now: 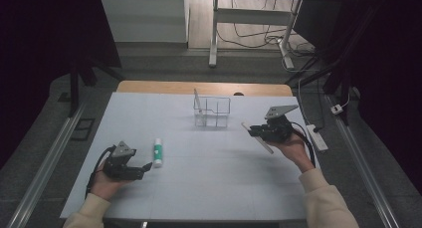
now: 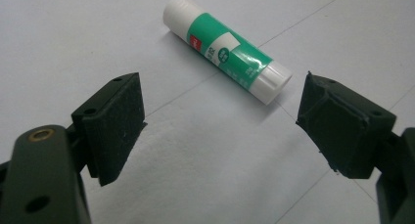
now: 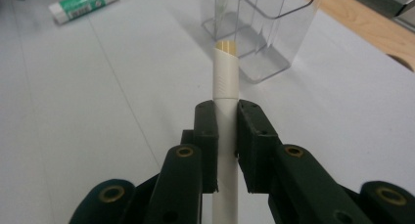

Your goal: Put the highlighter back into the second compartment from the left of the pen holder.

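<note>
So: left claw sits low at the near-left of the bench, hand behind it, jaws wide apart with nothing between them. Glue stick lies flat on the bench just ahead of the pads, not touching either one; in the left gripper view it runs diagonally, white ends, green label. Right claw is raised at the right side, jaws clamped on a white paper-wrapped stick that pokes out both sides of the grip. Clear plastic organizer stands at the far middle of the bench, one similar stick leaning in it. Stick's lower end is cut off by the frame edge in the right gripper view; label print on the glue is too small to read.
</note>
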Motion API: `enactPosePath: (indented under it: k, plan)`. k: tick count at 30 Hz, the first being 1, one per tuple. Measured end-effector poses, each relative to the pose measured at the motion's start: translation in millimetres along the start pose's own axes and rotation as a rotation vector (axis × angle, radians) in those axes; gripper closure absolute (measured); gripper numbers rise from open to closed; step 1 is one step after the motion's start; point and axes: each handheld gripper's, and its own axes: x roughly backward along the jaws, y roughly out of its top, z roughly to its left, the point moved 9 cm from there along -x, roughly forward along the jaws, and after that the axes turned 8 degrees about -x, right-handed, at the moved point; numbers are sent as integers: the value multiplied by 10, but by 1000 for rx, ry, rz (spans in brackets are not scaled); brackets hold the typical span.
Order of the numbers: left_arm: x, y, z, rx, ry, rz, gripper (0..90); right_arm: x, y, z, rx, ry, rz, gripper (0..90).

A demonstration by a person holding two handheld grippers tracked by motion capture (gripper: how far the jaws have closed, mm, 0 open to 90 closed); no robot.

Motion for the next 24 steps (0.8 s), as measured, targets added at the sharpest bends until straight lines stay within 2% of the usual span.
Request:
enactPosePath:
  k: [17,24]
  plan:
    - [4,3,4,-3,1,-3,179,51,335,31,-65,-76,-198,787]
    - [8,4,7,-3,2,-4,180,59,478,59,-78,-88,-238,787]
